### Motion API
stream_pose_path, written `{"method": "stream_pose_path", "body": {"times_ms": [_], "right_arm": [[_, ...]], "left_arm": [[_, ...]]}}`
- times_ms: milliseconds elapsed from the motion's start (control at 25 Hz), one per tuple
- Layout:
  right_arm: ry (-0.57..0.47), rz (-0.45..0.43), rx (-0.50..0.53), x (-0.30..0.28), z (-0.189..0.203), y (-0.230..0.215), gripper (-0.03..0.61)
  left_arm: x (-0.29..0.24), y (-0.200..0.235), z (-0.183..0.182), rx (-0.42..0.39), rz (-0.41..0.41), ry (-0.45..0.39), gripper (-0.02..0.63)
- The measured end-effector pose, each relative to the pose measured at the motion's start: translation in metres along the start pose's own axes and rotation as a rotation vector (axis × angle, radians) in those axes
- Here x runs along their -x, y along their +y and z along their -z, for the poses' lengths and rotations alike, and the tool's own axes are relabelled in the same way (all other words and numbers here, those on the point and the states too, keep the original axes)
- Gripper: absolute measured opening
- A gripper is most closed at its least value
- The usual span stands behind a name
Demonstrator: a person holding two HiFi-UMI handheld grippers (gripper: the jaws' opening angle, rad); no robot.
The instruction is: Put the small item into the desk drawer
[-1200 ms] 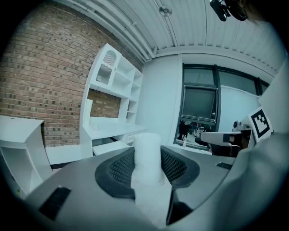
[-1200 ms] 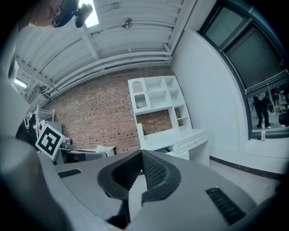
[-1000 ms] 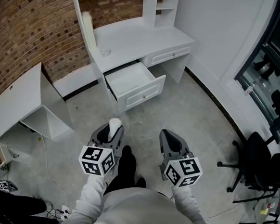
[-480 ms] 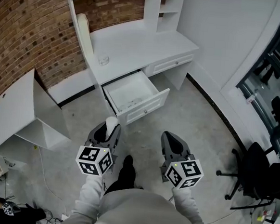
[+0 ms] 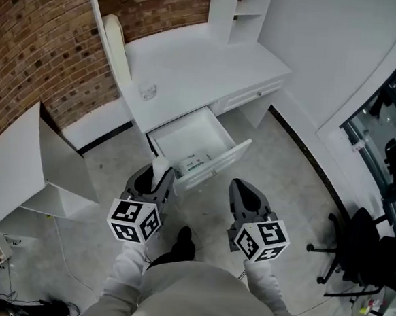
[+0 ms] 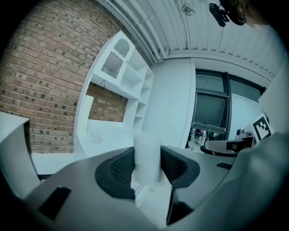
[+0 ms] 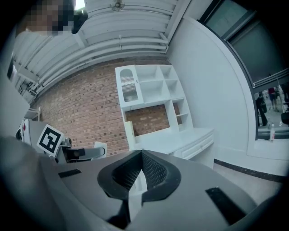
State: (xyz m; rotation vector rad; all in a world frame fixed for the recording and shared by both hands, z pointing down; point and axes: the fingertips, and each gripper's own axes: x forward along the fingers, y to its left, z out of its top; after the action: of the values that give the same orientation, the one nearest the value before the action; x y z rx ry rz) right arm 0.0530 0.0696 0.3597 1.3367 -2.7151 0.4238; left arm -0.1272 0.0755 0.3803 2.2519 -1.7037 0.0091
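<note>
Our left gripper (image 5: pixel 157 179) pinches the small white tube (image 6: pixel 146 155) between its fingers, upright for the open drawer (image 5: pixel 193 130); our right gripper (image 5: pixel 244 192) idles, fingers pressed together.

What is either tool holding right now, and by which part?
The left tool clamps the white cylinder by its lower part; right tool holds nothing.

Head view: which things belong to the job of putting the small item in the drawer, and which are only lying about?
Job: white item in left gripper; open drawer; desk.
Lying about: office chair; clear object on desktop.
</note>
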Motion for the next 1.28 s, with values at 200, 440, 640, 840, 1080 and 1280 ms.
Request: {"method": "stream_pose_path", "body": {"times_ms": [200,440,640,840,1080,1280], "right_arm": [[0.001,0.022,0.003,-0.039,-0.006,-0.001,0.028],[0.01,0.039,0.006,-0.066,-0.012,-0.002,0.028],[0.007,0.051,0.002,-0.079,-0.014,-0.01,0.028],[0.003,0.048,0.0,-0.095,-0.02,-0.02,0.028],[-0.008,0.038,-0.002,-0.12,-0.031,-0.043,0.028],[-0.002,0.022,-0.001,-0.143,-0.036,-0.063,0.028]], "left_arm": [[-0.026,0.028,-0.011,0.006,0.025,-0.002,0.181],[-0.046,0.046,-0.015,0.015,0.047,0.01,0.181],[-0.061,0.055,-0.016,0.009,0.055,0.015,0.181],[-0.078,0.063,-0.022,0.005,0.045,0.015,0.181],[-0.109,0.075,-0.031,-0.01,0.024,0.01,0.181],[-0.14,0.082,-0.042,-0.019,0.016,-0.01,0.182]]}}
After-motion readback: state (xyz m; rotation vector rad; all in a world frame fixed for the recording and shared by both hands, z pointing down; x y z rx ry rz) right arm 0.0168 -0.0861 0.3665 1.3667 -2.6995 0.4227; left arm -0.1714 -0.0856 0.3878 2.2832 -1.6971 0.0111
